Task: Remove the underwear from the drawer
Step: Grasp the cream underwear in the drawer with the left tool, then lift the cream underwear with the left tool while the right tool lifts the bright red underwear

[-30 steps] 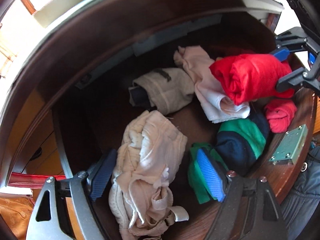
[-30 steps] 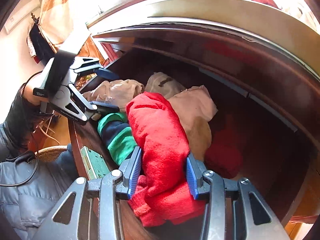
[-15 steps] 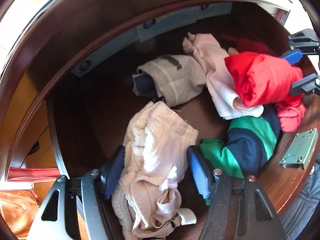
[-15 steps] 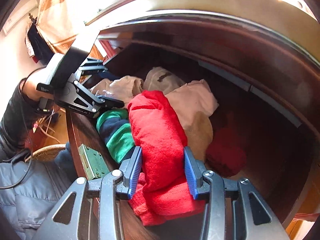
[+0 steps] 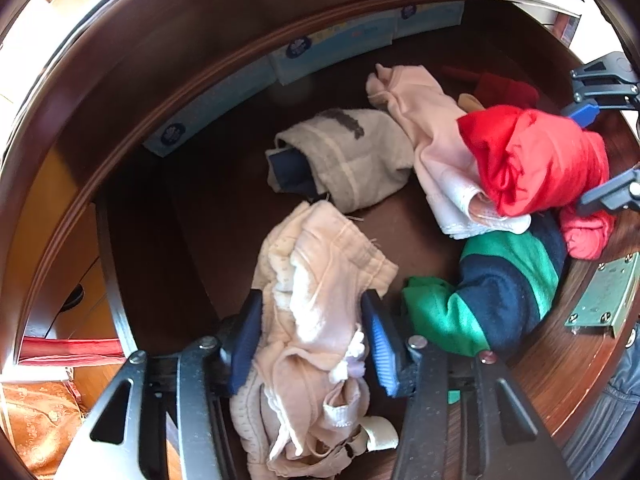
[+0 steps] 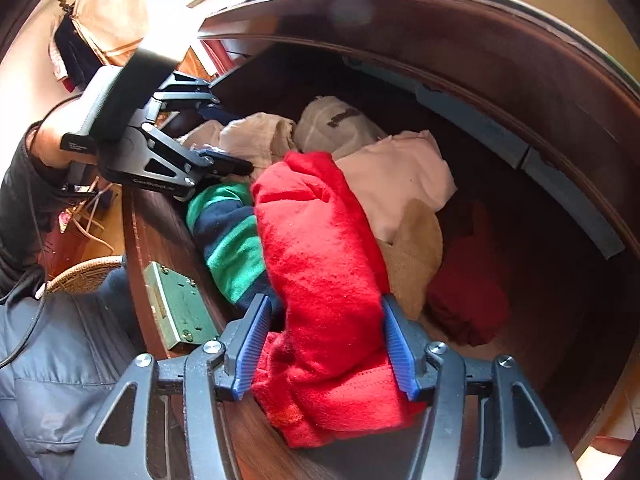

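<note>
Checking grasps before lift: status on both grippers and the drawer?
Left gripper closing on cream underwear, pads touching. Right gripper opening, red garment loose between pads. Both garments in drawer. Nothing blocking.

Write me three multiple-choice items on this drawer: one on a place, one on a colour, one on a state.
1. The striped garment lies: A by the lock plate; B on the blue boxes; C outside the drawer.
2. Between the pads of the right tool the cloth is: A grey; B red; C green.
3. The drawer is: A shut; B open; C empty.
A: it rests beside the plate at the front wall. B: the red garment sits there, and the jaws have just been opening. B: clothes show inside.
</note>
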